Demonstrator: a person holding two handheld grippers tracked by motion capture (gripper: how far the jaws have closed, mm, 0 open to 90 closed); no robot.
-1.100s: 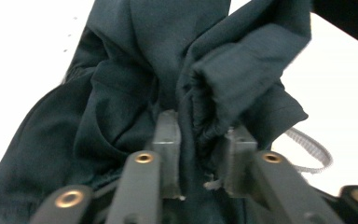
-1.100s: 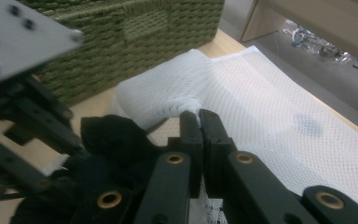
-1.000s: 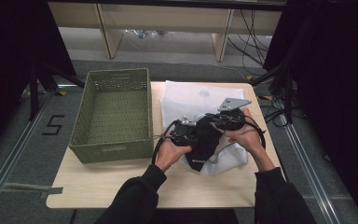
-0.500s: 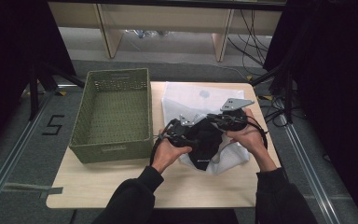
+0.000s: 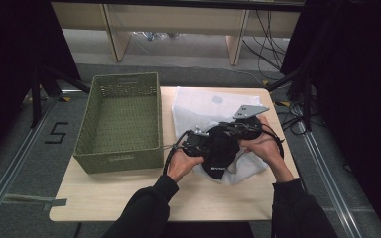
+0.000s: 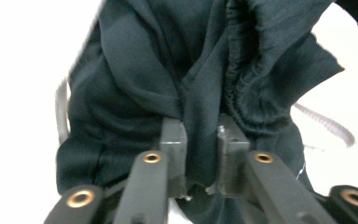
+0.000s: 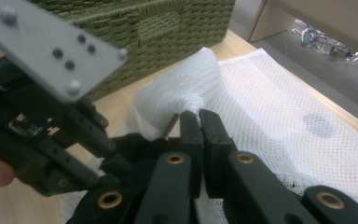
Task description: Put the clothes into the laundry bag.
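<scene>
In the high view, one pale wooden surface (image 5: 129, 198) carries one olive-green woven rectangular basket (image 5: 121, 121), one white mesh laundry bag (image 5: 203, 106) and one dark, soft black garment (image 5: 221, 156) lying on the mesh near the front edge. Two claws meet over that garment: the left claw (image 5: 198, 144) and the right claw (image 5: 235, 130).

In the left gripper view, the left claw (image 6: 200, 158), which has just been closing, is clamped on a fold of the black garment (image 6: 168, 84), with its gathered elastic hem beside it.

In the right gripper view, the right claw (image 7: 199, 122) is pressed together; whether it pinches any of the white netting (image 7: 270, 102) just behind it I cannot tell. The ribbed basket (image 7: 168, 23) stands behind.
</scene>
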